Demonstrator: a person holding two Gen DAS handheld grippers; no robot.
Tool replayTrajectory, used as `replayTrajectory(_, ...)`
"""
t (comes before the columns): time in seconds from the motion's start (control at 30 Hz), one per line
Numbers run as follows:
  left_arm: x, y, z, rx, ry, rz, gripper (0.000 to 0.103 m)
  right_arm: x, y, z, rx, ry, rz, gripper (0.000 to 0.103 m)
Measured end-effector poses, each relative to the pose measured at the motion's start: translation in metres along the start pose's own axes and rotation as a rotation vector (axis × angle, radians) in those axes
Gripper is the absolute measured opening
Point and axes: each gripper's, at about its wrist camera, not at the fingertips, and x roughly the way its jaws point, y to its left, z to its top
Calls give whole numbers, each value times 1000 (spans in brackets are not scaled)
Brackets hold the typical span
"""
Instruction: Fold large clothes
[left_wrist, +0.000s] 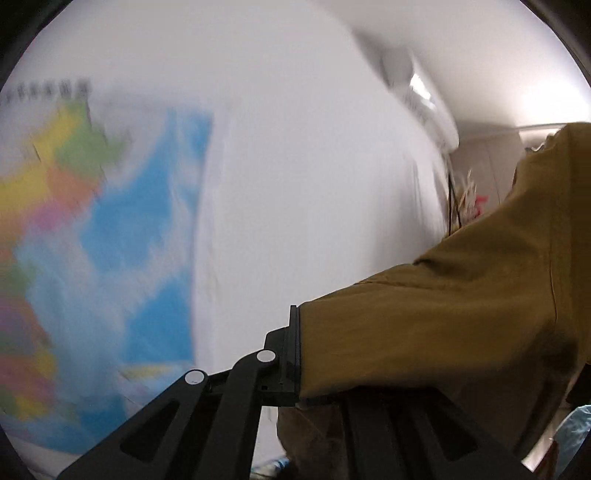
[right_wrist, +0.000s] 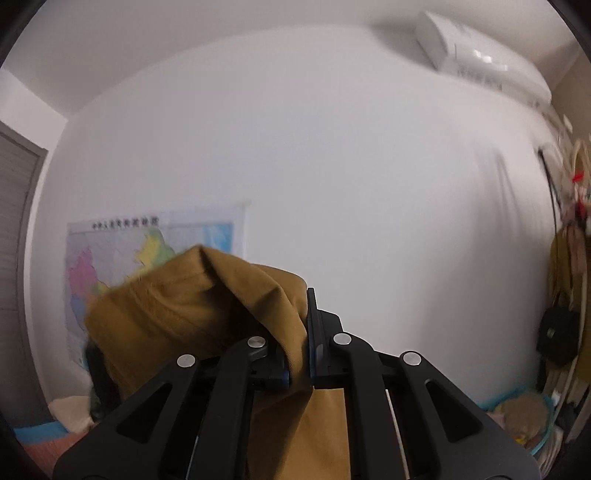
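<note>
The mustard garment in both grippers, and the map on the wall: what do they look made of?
The mustard garment looks like a soft, matte woven or knit fabric, perhaps cotton: it creases, drapes, and shows a stitched seam. The map looks like printed paper or thin plastic sheet, smooth and flat with a rod along its top; which one cannot be told.

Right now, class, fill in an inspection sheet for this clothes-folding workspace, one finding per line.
Surface: nothing seen; both views face the wall.
Job's things: mustard garment lifted, stretched between both grippers.
Clutter: black bag hanging at right; bundles low in the right corner.
Grippers: left gripper shut on the garment; right gripper shut on the garment.
Cables: dark cord down the wall.
Surroundings: white wall, map, air conditioner.
</note>
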Motion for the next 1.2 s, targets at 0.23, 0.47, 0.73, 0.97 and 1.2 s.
replayTrajectory(0.23,-152,-7,31,79,-83,85,2,-59,43,-8,5,6,170,7)
replayTrajectory(0.47,-264,-12,31,181,-5,231,2,-77,79,-48,102,83,424,7)
replayTrajectory(0.73,-226,33,8,166,229,434,2,49,98,-130,208,328,481,8)
replayTrajectory(0.97,-87,154,-147,19,692,528,2,236,112,-338,356,820,402,8)
replayTrajectory(1.2,-8,232,-299,-148,1015,541,3,301,103,-469,338,1060,252,8)
